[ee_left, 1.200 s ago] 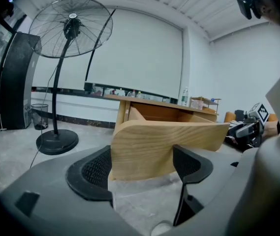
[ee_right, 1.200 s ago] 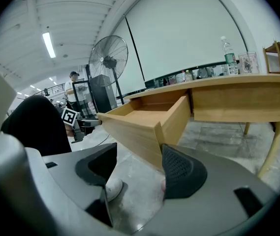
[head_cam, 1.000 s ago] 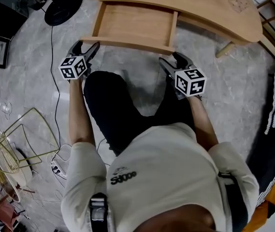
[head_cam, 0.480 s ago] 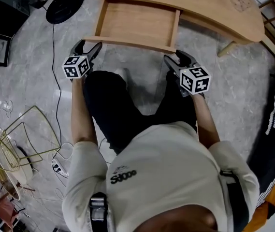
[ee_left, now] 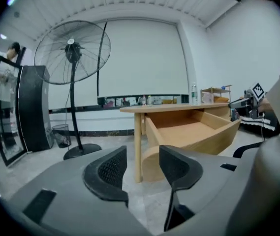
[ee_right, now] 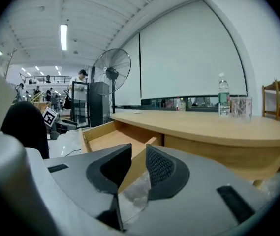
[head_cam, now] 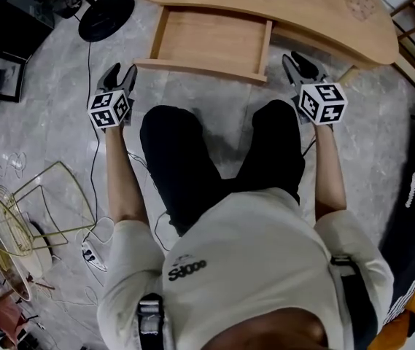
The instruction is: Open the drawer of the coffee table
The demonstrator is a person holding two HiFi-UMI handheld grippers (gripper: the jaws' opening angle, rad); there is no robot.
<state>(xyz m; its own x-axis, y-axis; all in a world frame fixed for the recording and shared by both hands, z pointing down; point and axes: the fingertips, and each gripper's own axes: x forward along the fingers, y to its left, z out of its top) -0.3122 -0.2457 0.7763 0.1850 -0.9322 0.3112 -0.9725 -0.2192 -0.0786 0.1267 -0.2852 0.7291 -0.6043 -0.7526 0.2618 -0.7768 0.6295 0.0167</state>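
In the head view, the drawer (head_cam: 211, 42) is standing pulled out from under the coffee table (head_cam: 316, 13). The left gripper (head_cam: 119, 74) is hovering near its left front corner, and the right gripper (head_cam: 297, 60) is hovering near its right end. Neither is gripping it.

In the left gripper view, the fingers (ee_left: 108, 168) are standing apart, having just been closing, with nothing between them. The open drawer is showing beyond.

In the right gripper view, the fingers (ee_right: 162, 168) are sitting closer together, having also just been closing. They are leaving a narrow gap and pinching nothing.
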